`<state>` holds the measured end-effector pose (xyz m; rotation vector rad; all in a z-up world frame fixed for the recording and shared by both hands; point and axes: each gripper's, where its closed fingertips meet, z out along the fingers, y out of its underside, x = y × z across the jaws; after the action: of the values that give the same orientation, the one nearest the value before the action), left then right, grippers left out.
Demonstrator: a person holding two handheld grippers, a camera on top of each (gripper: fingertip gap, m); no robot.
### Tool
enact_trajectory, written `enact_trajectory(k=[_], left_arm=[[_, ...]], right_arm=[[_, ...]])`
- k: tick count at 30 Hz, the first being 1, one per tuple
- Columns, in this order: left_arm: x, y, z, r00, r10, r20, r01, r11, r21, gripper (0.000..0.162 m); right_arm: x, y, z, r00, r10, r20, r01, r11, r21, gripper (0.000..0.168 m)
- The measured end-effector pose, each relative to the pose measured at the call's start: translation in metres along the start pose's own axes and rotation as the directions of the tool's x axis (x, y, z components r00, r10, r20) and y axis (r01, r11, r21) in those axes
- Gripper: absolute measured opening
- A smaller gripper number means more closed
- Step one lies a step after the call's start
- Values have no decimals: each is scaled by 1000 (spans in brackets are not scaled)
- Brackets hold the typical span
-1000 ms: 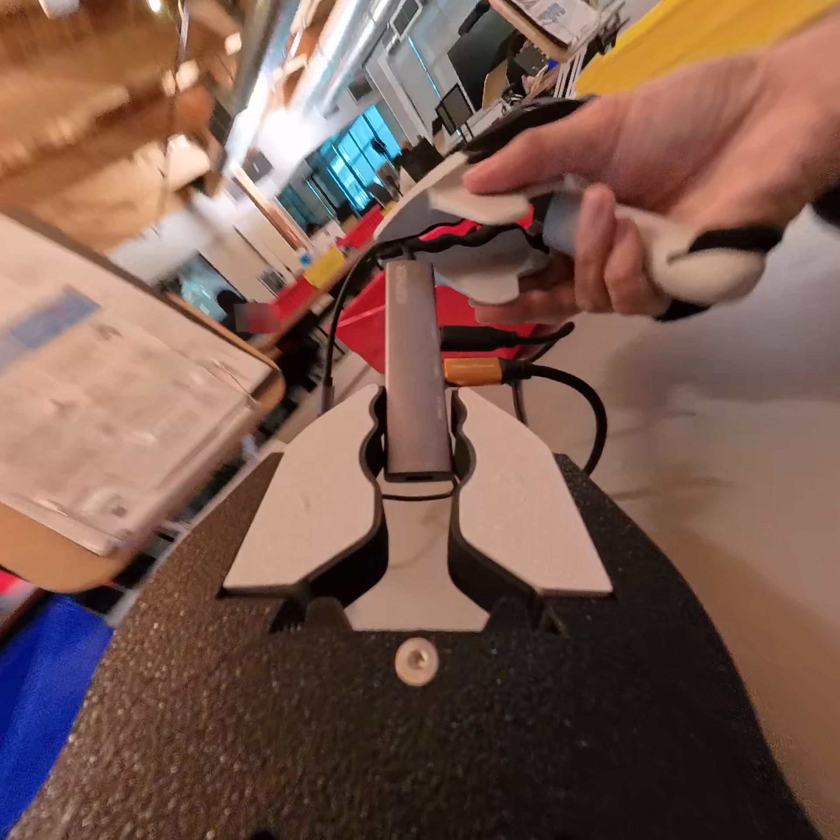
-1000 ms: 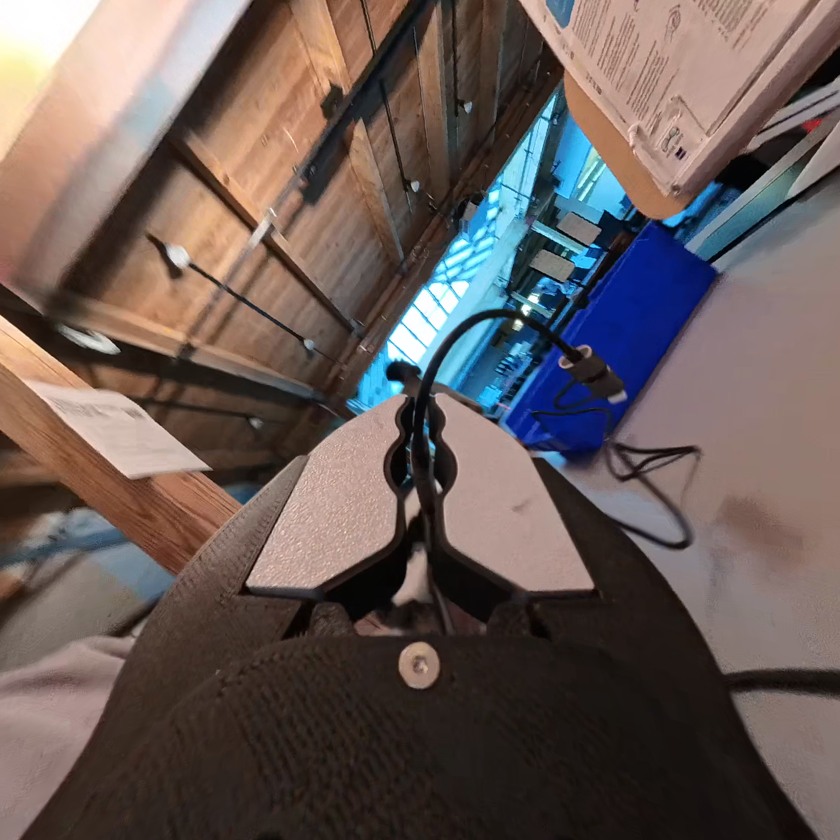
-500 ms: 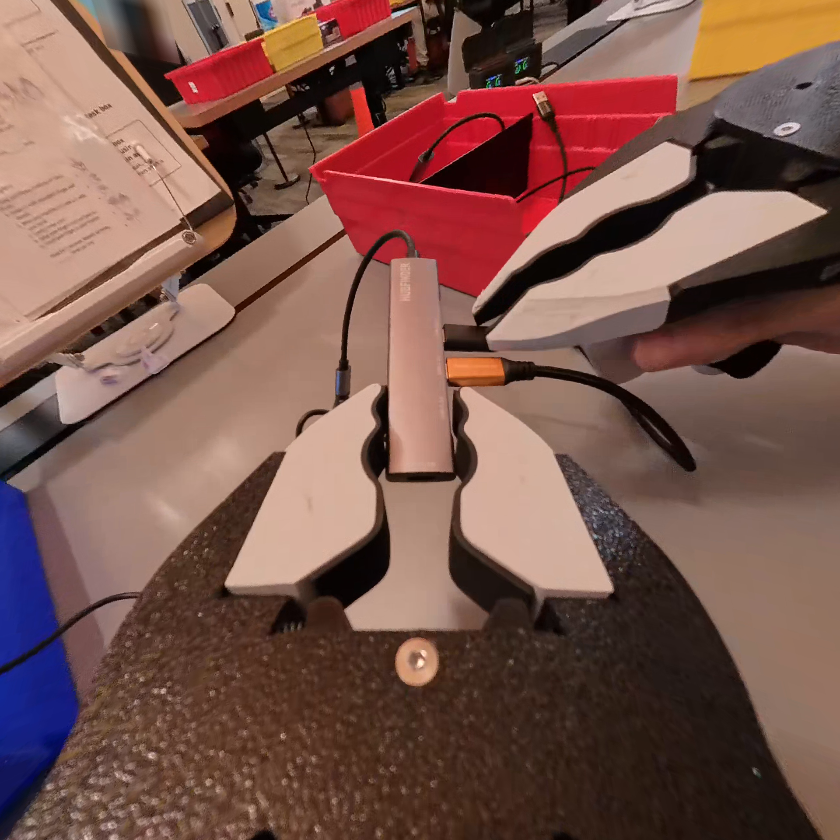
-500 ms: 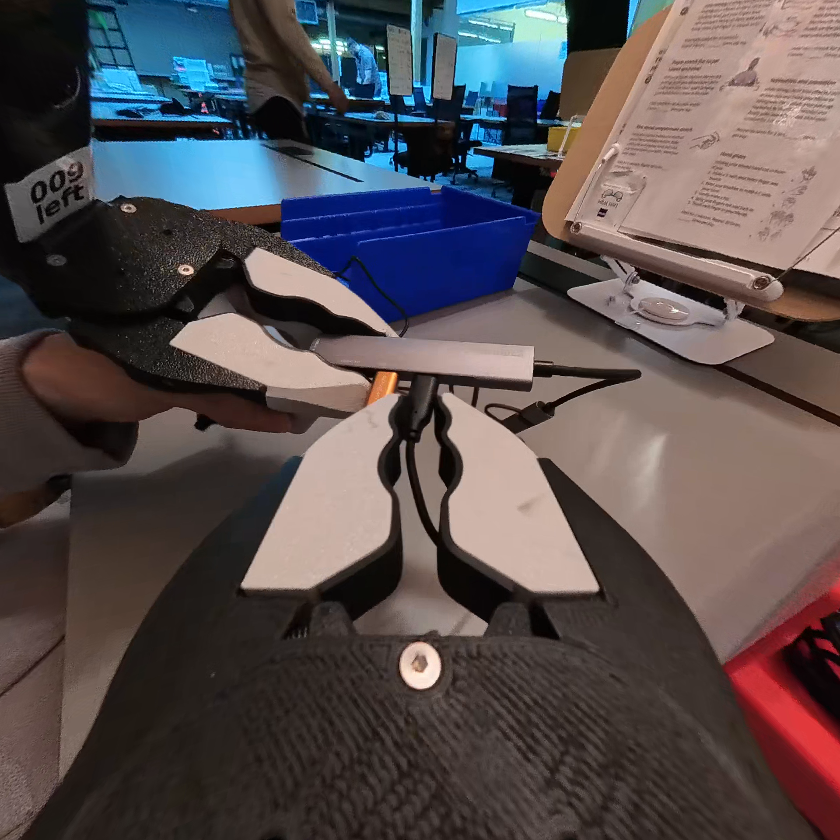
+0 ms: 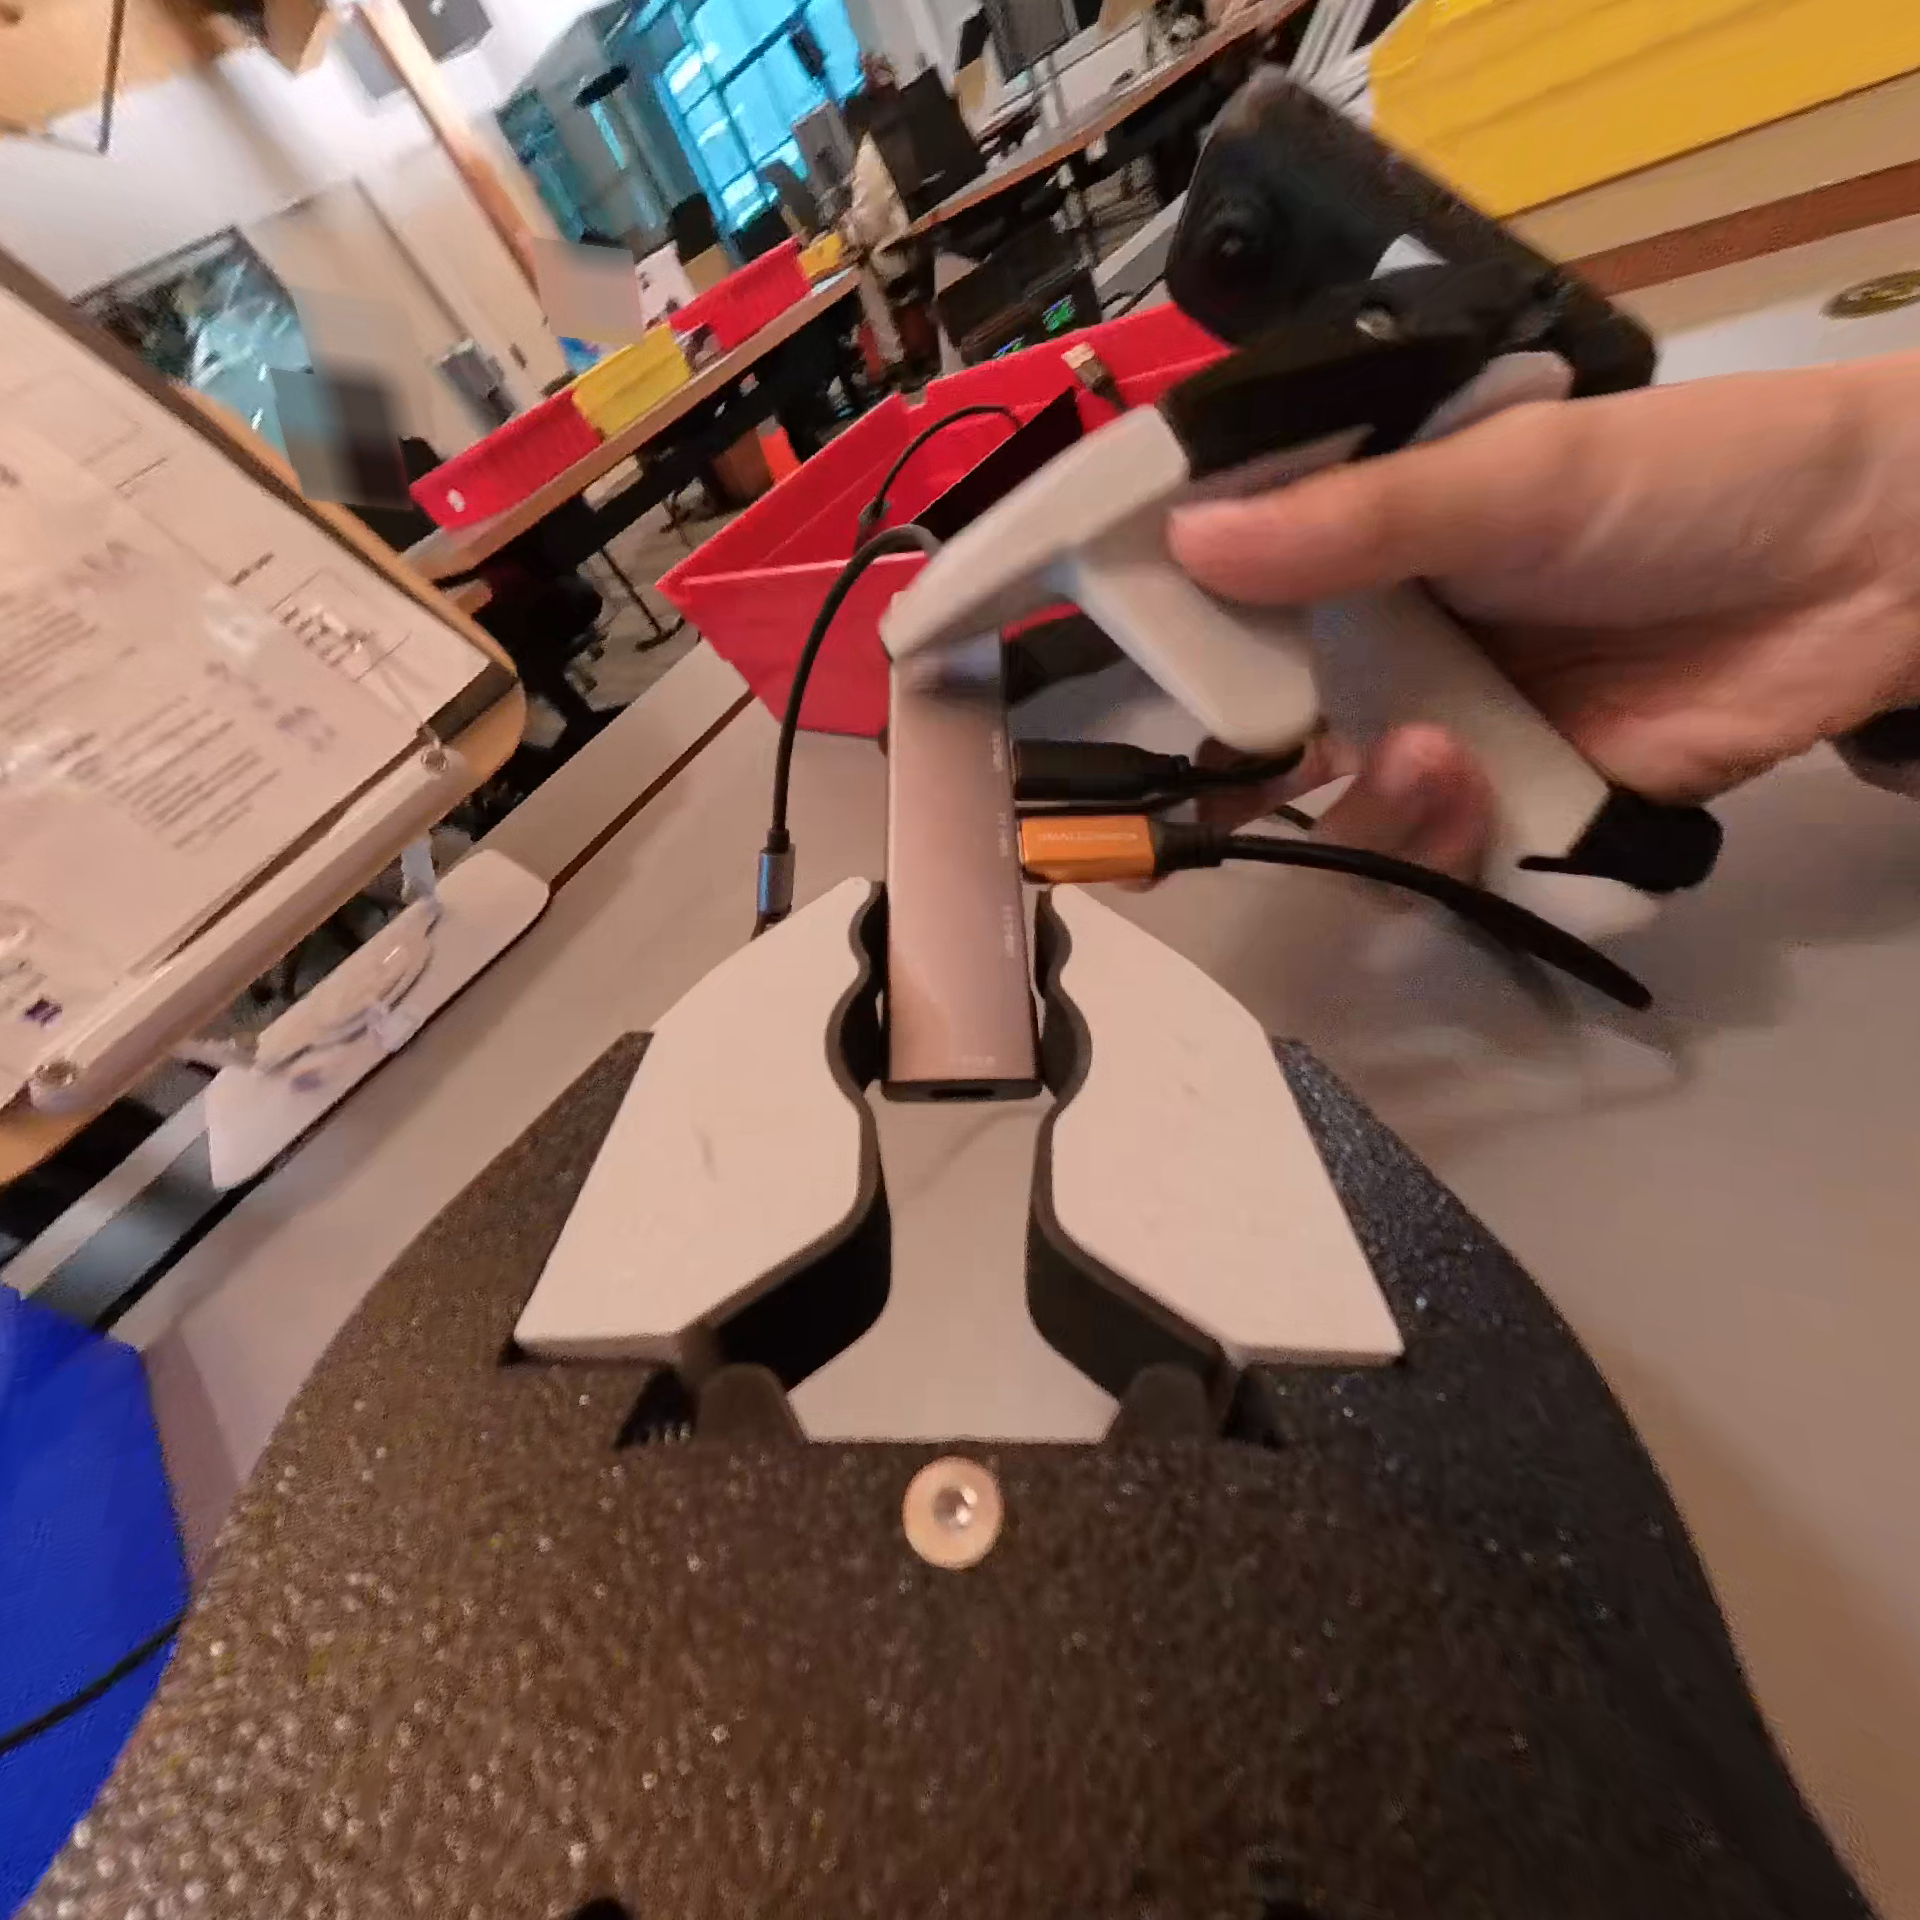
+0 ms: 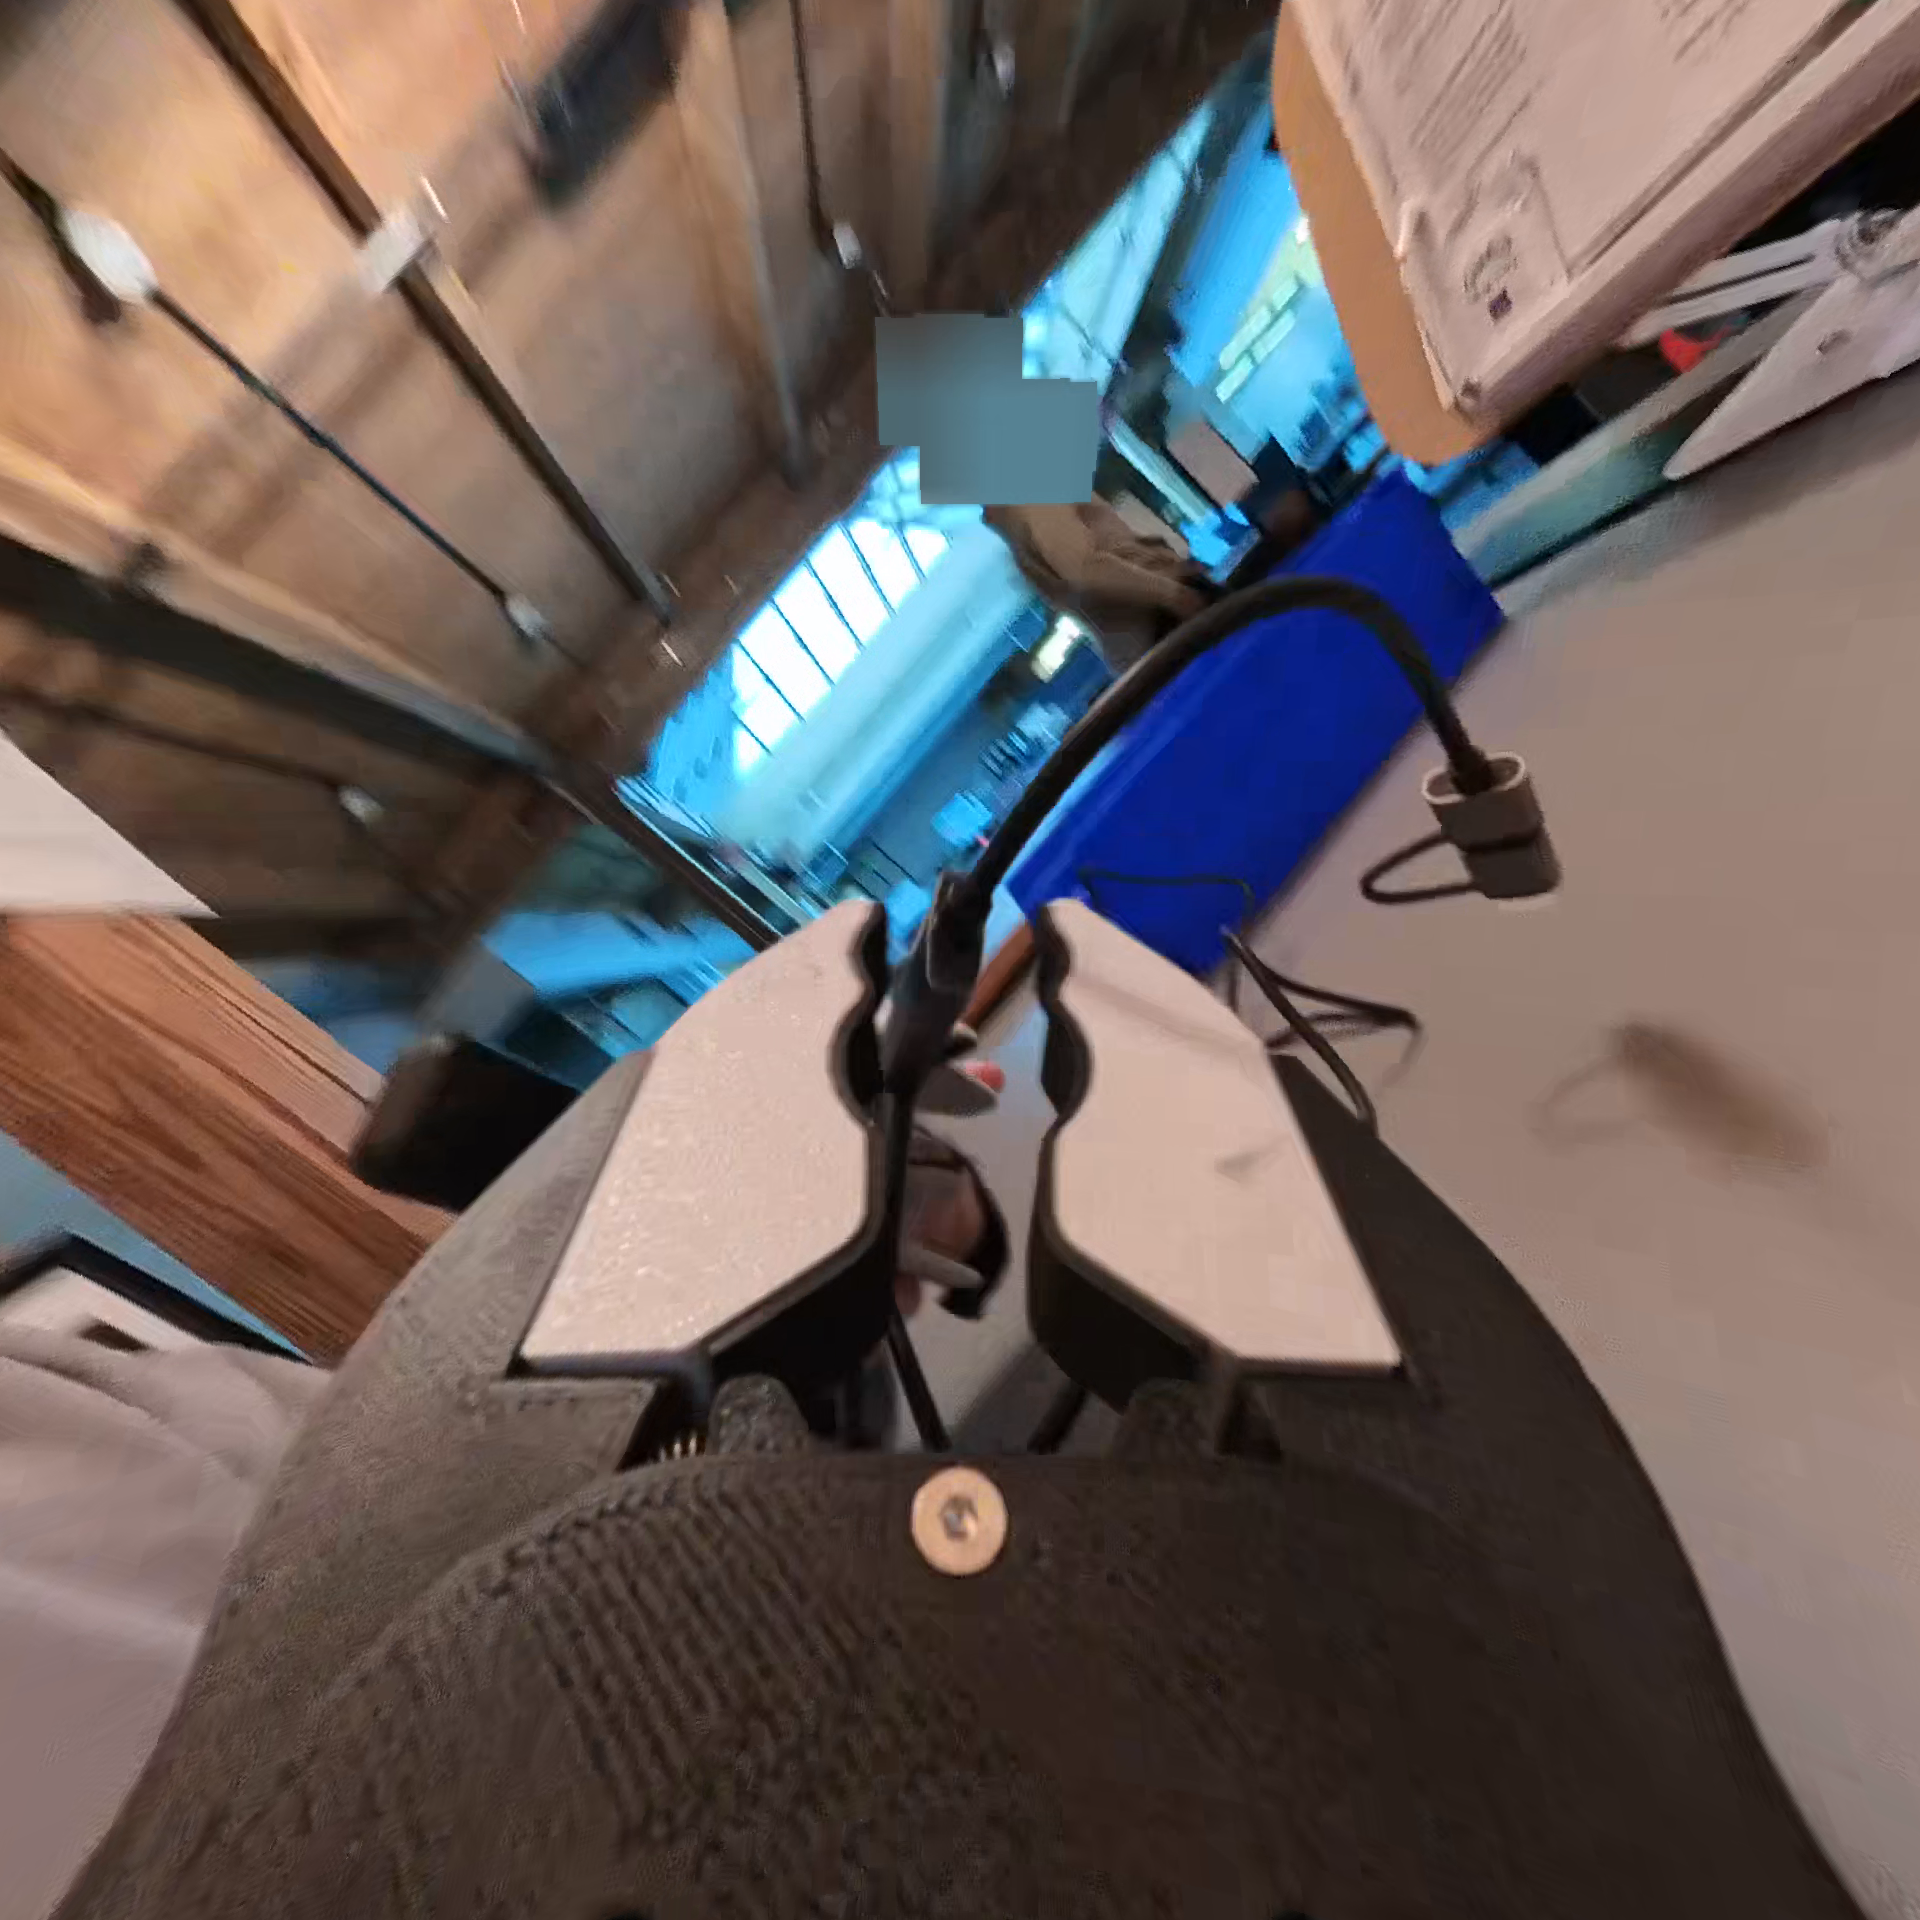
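My left gripper (image 5: 956, 899) is shut on the near end of a grey USB hub (image 5: 951, 831) and holds it above the grey table (image 5: 1558, 1195). An orange plug (image 5: 1086, 847) and a black plug (image 5: 1091, 769) sit in the hub's right side. The hub's own black cable (image 5: 800, 665) arcs from its far end down to a grey plug (image 5: 774, 873). My right gripper (image 5: 914, 623), held in a hand, is tilted over the hub's far end. In the right wrist view my right gripper (image 6: 961, 920) is open. The black cable (image 6: 1143, 665) passes between its fingers, against the left one, and ends in the grey plug (image 6: 1496, 831).
A red bin (image 5: 810, 592) with cables stands behind the hub. A document stand (image 5: 208, 675) is at the left and also shows in the right wrist view (image 6: 1558, 156). A blue bin (image 6: 1247, 769) stands on the table, and a yellow bin (image 5: 1610, 94) is at the far right. Tip to tip, the grippers are about 5 centimeters apart.
My right gripper has swung up from the hub's side to over its far end, tilted, and its fingers have spread apart. My left gripper still holds the hub.
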<state>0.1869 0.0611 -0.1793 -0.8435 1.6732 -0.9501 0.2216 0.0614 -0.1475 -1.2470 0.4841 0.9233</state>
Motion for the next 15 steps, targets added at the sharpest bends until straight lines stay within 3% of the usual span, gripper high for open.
enact_trajectory(k=[1, 4, 7, 9, 15], left_arm=[[1, 0, -1, 1000, 10, -2, -10, 1000, 10, 26], [2, 3, -1, 1000, 4, -19, -4, 999, 45, 26], [7, -13, -9, 999, 32, -27, -25, 974, 226, 28], [7, -15, -14, 999, 37, -26, -28, 961, 275, 25], [8, -22, -25, 999, 44, -27, -32, 942, 335, 31]], right_arm=[[-4, -2, -1, 999, 33, 41, -34, 999, 12, 11], [-2, 2, -1, 989, 140, 54, -139, 990, -31, 10], [-6, 0, -2, 930, 341, 137, -344, 939, 0, 9], [-4, -2, -3, 890, 424, 167, -433, 901, 20, 9], [0, 4, 1, 867, 469, 169, -479, 878, 21, 9]])
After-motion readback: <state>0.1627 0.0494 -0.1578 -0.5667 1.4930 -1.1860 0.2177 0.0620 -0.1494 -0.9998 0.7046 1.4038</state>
